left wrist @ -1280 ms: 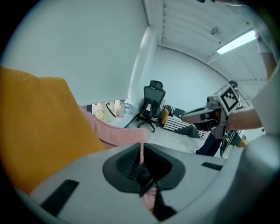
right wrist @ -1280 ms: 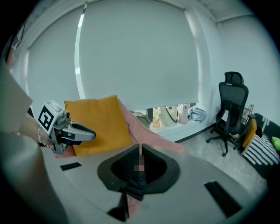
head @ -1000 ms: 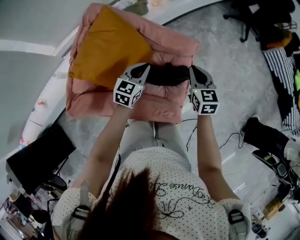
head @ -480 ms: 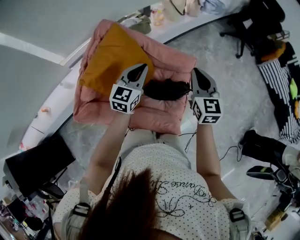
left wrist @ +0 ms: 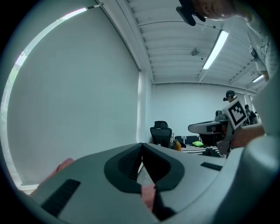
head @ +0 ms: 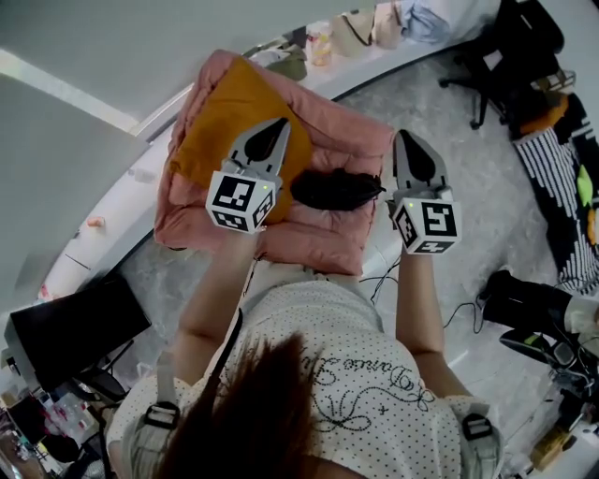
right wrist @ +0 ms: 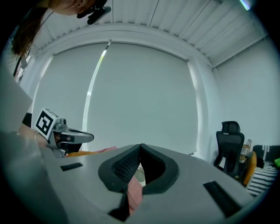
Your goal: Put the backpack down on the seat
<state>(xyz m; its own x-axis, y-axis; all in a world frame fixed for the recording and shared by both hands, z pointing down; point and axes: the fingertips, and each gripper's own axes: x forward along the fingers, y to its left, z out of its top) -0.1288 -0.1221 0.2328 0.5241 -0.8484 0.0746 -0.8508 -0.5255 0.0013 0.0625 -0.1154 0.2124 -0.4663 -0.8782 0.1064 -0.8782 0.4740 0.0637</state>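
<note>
The pink backpack (head: 318, 234) with an orange panel (head: 225, 117) and a black top handle (head: 335, 190) hangs in front of the person, above the grey floor. My left gripper (head: 278, 124) lies over its orange side and my right gripper (head: 410, 137) over its right edge. In the left gripper view the left gripper (left wrist: 141, 145) is shut, with a strip of pink fabric (left wrist: 148, 194) caught between the jaws behind the tips. The right gripper (right wrist: 140, 146) is shut too, on a pink strip (right wrist: 134, 192). Both point level toward the pale wall.
A white curved ledge (head: 112, 220) runs along the wall behind the backpack, with small items (head: 356, 28) on it. A black monitor (head: 75, 323) stands at lower left. A black office chair (head: 496, 37), striped cloth (head: 562, 159) and floor cables (head: 384, 271) lie right.
Both grippers have risen toward the head camera and moved apart a little. The backpack has shifted up and right in the head view, with more of its black handle showing.
</note>
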